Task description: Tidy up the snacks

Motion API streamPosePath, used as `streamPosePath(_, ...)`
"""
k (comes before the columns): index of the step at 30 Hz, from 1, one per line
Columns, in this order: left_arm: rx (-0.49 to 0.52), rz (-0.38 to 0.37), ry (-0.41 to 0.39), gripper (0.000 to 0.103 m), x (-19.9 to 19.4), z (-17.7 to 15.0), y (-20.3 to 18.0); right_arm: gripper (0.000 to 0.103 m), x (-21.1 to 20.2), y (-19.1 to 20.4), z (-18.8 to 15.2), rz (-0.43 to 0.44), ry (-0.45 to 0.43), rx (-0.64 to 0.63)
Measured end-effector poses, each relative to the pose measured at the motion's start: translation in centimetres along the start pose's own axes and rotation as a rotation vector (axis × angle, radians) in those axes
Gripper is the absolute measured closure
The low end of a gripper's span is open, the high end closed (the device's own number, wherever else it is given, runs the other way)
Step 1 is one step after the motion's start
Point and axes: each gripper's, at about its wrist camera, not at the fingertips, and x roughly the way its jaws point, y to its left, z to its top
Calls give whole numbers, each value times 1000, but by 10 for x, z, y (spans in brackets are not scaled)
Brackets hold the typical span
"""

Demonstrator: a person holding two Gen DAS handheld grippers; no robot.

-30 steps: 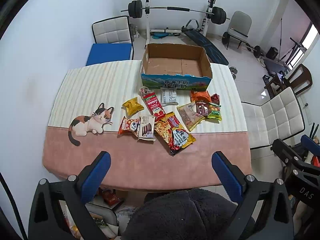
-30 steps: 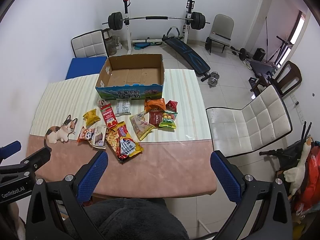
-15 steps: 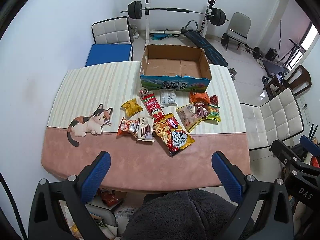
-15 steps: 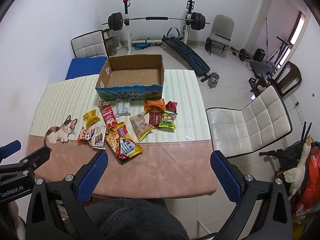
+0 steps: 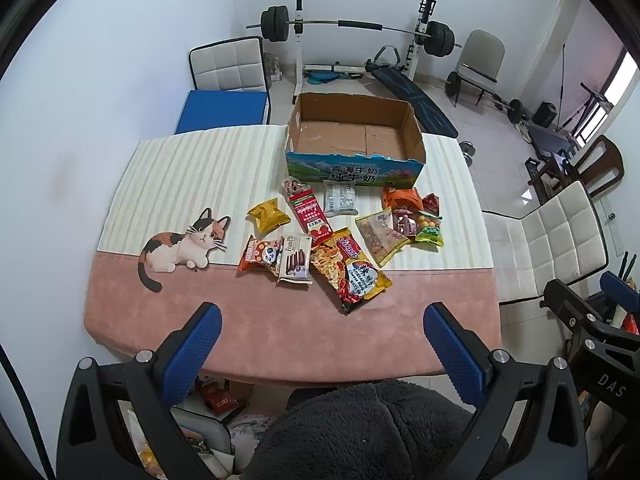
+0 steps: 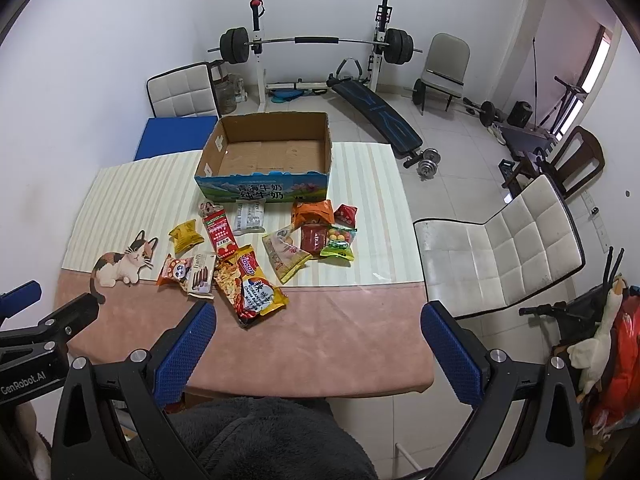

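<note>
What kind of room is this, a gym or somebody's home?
Probably a spare room at home, doubling as a gym: a barbell rack and sit-up bench stand behind a cloth-covered table holding snack packets and a cardboard box.

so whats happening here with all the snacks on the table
A person holds a two-finger gripper in each hand above the near edge of the table. Both the left gripper and the right gripper are open and hold nothing. A dozen or so snack packets lie scattered in front of an empty cardboard box. Nothing has gone into the box yet.
</note>
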Motion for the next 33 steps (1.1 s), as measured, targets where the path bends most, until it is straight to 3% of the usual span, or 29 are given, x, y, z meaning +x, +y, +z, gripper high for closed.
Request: streamPosePath(33, 4, -9, -4, 0, -7, -2, 10, 0, -11, 10, -7, 14, -14, -5)
